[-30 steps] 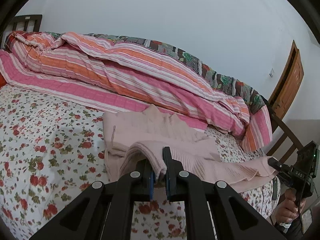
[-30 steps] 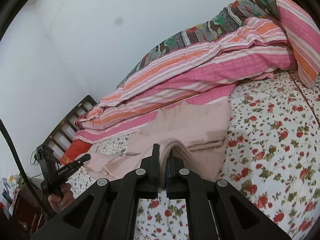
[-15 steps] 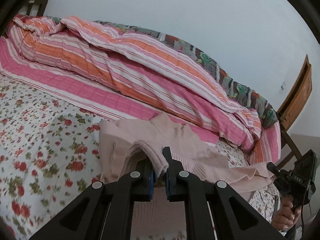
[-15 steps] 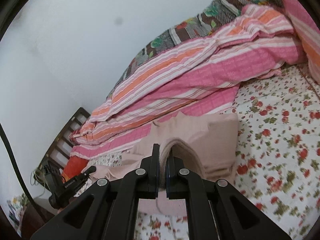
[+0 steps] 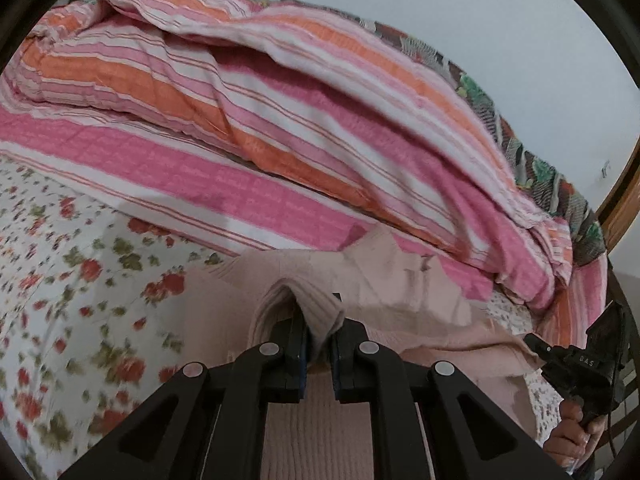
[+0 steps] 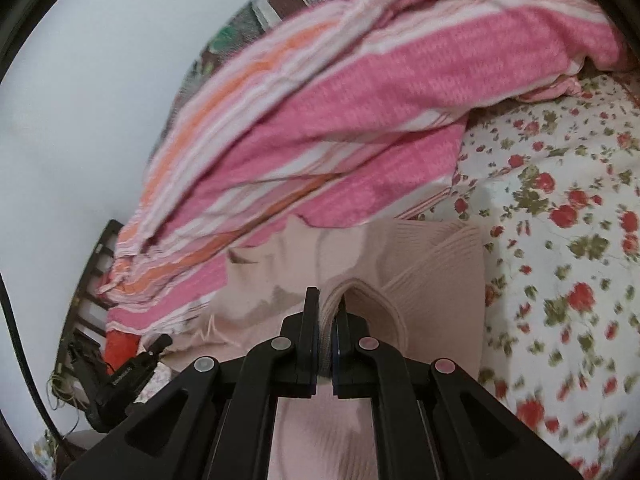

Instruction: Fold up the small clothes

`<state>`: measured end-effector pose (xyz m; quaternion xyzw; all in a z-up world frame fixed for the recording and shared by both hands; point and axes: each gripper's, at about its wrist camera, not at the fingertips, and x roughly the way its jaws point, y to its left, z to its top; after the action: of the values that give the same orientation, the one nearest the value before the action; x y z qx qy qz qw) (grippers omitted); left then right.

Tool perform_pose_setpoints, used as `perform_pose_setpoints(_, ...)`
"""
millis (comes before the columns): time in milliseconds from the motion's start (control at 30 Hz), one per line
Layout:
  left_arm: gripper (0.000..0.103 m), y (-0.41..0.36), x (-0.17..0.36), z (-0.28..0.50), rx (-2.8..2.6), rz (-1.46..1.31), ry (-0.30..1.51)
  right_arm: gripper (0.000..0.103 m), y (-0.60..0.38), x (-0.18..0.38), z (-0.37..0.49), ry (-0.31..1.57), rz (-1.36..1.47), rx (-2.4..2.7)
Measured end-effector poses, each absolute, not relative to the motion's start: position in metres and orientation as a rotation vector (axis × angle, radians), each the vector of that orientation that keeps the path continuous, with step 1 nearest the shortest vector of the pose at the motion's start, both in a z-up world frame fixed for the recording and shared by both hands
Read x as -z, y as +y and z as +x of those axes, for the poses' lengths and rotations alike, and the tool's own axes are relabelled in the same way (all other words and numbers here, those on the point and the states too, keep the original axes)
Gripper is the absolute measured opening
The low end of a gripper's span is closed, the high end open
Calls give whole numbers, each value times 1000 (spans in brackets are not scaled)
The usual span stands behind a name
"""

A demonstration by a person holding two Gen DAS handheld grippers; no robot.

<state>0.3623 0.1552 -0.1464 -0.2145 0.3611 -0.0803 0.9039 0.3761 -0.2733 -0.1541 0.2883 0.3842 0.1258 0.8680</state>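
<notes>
Left wrist view showed the left gripper [image 5: 318, 330] and right gripper [image 6: 328, 316], both clamped on the pink sweater's [image 5: 400, 280] hem, carried nearer the striped quilt [image 5: 280, 152], hem folding toward collar at lower centre.

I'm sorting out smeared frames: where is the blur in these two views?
Left wrist view: the flowered sheet and striped quilt are smeared, the left gripper sharp. Right wrist view: the sheet's flowers streak at right, the right gripper crisp.
</notes>
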Motion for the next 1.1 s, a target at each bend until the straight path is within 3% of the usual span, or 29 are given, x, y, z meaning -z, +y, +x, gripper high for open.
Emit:
perform_pose_setpoints(33, 12, 154, 147, 366, 169, -440, 753, 6, -273, 156, 380, 808, 600, -259)
perform_pose_setpoints(67, 20, 154, 147, 368, 157, -434, 756, 11, -272, 159, 385, 814, 593, -256)
perform_pose_setpoints(100, 36, 155, 146, 369, 127, -415, 759, 16, -271, 159, 388, 817, 591, -253)
perform_pose_setpoints(167, 45, 156, 143, 367, 104, -383, 735, 24, -270, 159, 387, 805, 567, -247)
perform_pose_setpoints(233, 45, 159, 141, 359, 110, -362, 728, 33, -268, 155, 381, 789, 513, -250)
perform_pose_setpoints(433, 45, 163, 147, 316, 131, -347, 760, 35, -266, 149, 335, 800, 385, -257)
perform_pose_setpoints(600, 62, 158, 155, 257, 158, -314, 761, 49, -269, 150, 280, 821, 323, -279)
perform_pose_setpoints(700, 63, 158, 164, 225, 158, -339, 770, 55, -268, 154, 253, 841, 270, -274)
perform_pose_setpoints(900, 62, 165, 193, 191, 232, -494, 810, 56, -262, 182, 219, 928, 311, -343)
perform_pose_setpoints(1100, 61, 171, 204, 214, 271, -630, 822, 58, -260, 203, 232, 899, 439, -335)
